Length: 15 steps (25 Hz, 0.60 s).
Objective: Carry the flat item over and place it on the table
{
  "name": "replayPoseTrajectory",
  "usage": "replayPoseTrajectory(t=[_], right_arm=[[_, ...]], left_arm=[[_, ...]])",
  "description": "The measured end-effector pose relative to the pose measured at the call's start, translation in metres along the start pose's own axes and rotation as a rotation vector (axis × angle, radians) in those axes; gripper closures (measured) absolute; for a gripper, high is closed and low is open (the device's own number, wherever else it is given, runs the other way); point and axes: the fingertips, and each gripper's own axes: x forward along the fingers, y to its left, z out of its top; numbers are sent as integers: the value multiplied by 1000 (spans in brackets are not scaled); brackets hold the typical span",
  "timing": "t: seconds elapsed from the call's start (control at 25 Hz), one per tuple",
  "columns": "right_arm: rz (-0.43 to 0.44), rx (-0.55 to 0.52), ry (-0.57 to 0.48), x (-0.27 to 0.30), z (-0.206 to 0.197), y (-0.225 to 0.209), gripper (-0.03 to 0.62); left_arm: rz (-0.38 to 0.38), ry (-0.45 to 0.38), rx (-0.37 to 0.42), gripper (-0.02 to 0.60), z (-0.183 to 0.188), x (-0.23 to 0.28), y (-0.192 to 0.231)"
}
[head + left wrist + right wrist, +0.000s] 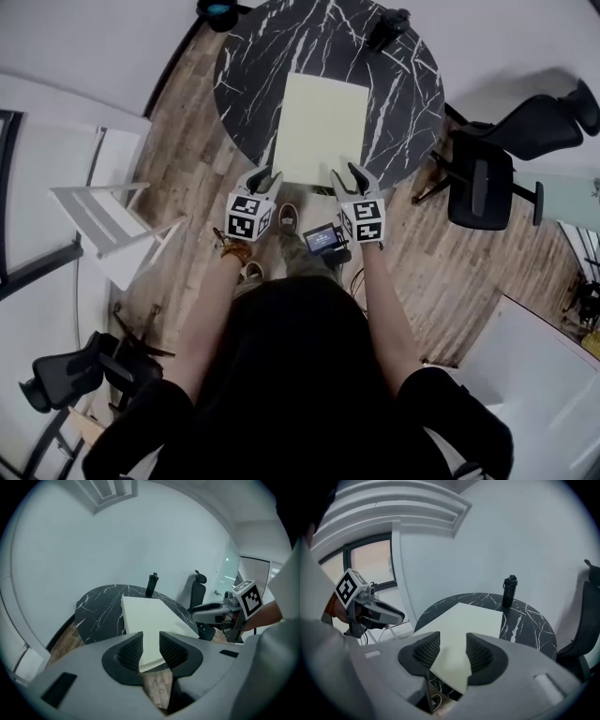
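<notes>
A pale yellow flat board [319, 127] lies on the round black marble table [412, 112], its near edge at the table's near rim. My left gripper [264, 174] stands at the board's near left corner and my right gripper [347, 172] at its near right corner. In the left gripper view the board [150, 616] shows between the parted jaws of the left gripper [151, 641], with no pad pressing on it. The right gripper view shows the same: the board [464, 625] sits beyond the open right gripper [453, 644]. Both grippers are open.
A black bottle [387, 28] stands at the table's far side, behind the board. A black office chair [497, 169] is right of the table, a white chair [112, 225] left of it. Another black chair [66, 375] stands at the lower left.
</notes>
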Motion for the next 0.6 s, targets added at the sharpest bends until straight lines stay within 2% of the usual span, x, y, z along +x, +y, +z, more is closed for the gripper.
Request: replayPoseTrajectory(t=[0.36,0.6], right_arm=[[6,-55,-19,-35,1,51,537],[-4,-94,-48,-58,3,77,546]], left_arm=[[27,-107,41,514,1,-50,-12],[29,-164,119,534,2,-82,-29]])
